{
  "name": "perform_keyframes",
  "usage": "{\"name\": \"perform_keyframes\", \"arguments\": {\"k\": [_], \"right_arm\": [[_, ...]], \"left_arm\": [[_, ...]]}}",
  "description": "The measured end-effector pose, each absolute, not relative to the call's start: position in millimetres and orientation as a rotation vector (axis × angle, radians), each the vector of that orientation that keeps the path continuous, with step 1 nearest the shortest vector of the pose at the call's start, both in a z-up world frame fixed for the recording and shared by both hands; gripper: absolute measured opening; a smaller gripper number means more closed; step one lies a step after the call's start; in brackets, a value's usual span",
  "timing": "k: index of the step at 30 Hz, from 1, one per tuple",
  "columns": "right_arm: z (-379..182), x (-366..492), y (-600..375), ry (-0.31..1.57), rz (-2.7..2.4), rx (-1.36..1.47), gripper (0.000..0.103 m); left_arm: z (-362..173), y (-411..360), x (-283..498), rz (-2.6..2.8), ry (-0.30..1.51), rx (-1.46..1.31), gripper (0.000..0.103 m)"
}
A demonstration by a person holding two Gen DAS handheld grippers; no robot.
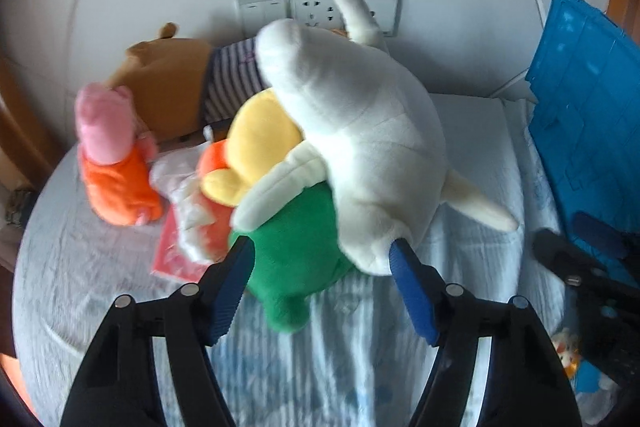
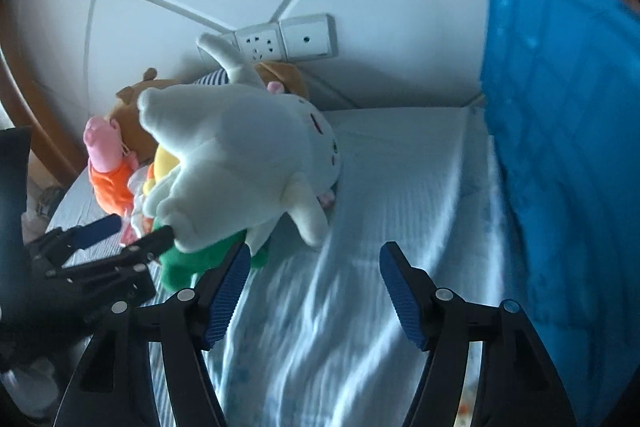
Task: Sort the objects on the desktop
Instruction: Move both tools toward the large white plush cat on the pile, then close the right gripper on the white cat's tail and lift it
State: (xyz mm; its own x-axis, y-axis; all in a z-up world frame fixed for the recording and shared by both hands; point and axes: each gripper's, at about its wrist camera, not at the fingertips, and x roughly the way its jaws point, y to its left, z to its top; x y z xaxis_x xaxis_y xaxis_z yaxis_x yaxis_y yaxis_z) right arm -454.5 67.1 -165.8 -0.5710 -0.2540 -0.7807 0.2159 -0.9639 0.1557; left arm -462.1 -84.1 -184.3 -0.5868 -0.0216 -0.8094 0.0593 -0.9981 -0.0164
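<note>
Plush toys heaped at the head edge of the bed, both tools closing in.

Left wrist view: left tool (image 1: 322,253) spread, its pads straddling the green plush (image 1: 298,255) and white plush (image 1: 360,131) without clearly pressing; likely lining up a pick. It also shows the pink pig toy (image 1: 110,131) and yellow plush (image 1: 260,143).
Right wrist view: right tool (image 2: 314,259) spread over bare bedsheet (image 2: 400,167), holding nothing; only here is the white plush's face visible, beside the blue crate (image 2: 560,147).

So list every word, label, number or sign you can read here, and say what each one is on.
None can be read.
Striped shirt of the brown plush: a small pink mark, too blurred to read.
Pink flat packet under the toys: pale pattern, no legible text.
Wall sockets: no readable marking.
</note>
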Motion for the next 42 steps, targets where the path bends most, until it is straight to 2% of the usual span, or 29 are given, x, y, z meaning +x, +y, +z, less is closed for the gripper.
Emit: {"name": "perform_keyframes", "arguments": {"k": [3,8,10,13,15,16,17,18,19,20,26,32,34,35,36,42], "right_arm": [[-186.7,-479.9,63.3,-0.085,-2.532,1.319,0.057],[-218.9,-509.2,60.3,-0.138,-2.485,1.366,0.053],[-228.0,-517.3,59.6,-0.151,-2.467,1.380,0.044],[-234.1,-522.2,60.8,-0.173,-2.452,1.368,0.043],[-235.6,-525.1,61.4,-0.179,-2.439,1.361,0.042],[-237.3,-526.9,60.6,-0.178,-2.422,1.367,0.033],[-239.3,-528.3,60.0,-0.178,-2.407,1.373,0.026],[-241.5,-529.1,59.0,-0.178,-2.394,1.379,0.024],[-244.1,-529.5,57.6,-0.178,-2.383,1.387,0.023],[-246.7,-529.8,56.2,-0.177,-2.373,1.395,0.022],[-244.0,-500.8,53.1,-0.220,-2.315,1.416,0.021],[-222.4,-429.0,44.2,-0.237,-2.235,1.403,0.021],[-218.5,-400.8,37.1,-0.225,-2.199,1.406,0.021],[-217.2,-385.5,32.0,-0.210,-2.179,1.410,0.021],[-215.8,-369.2,26.4,-0.198,-2.162,1.412,0.021],[-216.0,-283.3,4.8,-0.195,-2.094,1.446,0.021]], "left_arm": [[-188.9,-76.8,-469.1,-2.785,0.014,1.417,0.070],[-185.0,-80.6,-470.3,-2.850,0.086,1.418,0.070],[-176.6,-78.2,-467.0,-2.880,0.097,1.389,0.070],[-175.6,-69.8,-473.5,-2.863,0.015,1.371,0.070],[-191.1,-68.9,-484.9,-2.798,-0.013,1.464,0.070],[-199.9,-71.1,-487.4,-2.781,0.009,1.500,0.070],[-208.1,-74.6,-488.6,-2.782,0.053,1.525,0.068],[-214.3,-78.1,-489.0,-2.790,0.100,1.537,0.051],[-219.5,-81.7,-489.1,-2.800,0.153,1.551,0.039],[-222.0,-84.1,-488.1,-2.806,0.183,1.559,0.033],[-208.4,-90.5,-454.7,-2.846,0.160,1.522,0.031],[-186.5,-123.9,-380.3,-2.847,0.165,1.476,0.029],[-180.9,-138.2,-348.8,-2.829,0.165,1.470,0.023],[-179.0,-145.6,-332.2,-2.813,0.164,1.471,0.016],[-179.1,-152.0,-318.2,-2.796,0.164,1.480,0.013],[-193.9,-185.1,-250.2,-2.705,0.154,1.562,0.013]]}}
